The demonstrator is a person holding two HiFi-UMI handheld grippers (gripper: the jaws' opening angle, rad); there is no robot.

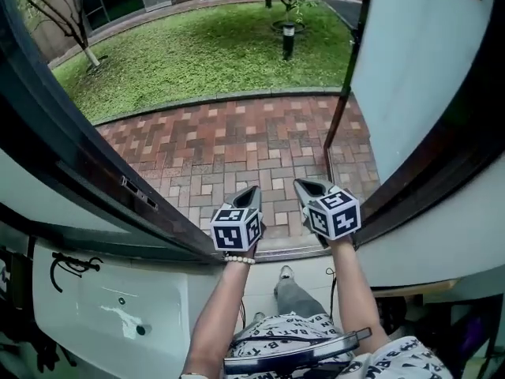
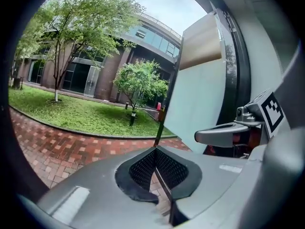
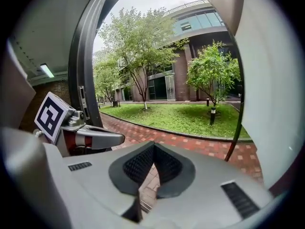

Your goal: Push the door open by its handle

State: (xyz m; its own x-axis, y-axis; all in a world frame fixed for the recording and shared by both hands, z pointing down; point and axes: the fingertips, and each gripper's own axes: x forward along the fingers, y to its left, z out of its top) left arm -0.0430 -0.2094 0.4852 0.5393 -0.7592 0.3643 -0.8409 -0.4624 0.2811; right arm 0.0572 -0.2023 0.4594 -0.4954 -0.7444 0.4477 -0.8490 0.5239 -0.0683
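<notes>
Door [image 1: 418, 69] is standing swung wide outward, to the right of the threshold [image 1: 288, 251]; its handle isn't showing. Left gripper [image 1: 252, 189] and right gripper [image 1: 301, 184] are hovering side by side just above the threshold. They are pointing over the brick paving [image 1: 237, 148] beyond it, both claws pressed together on nothing.
</notes>
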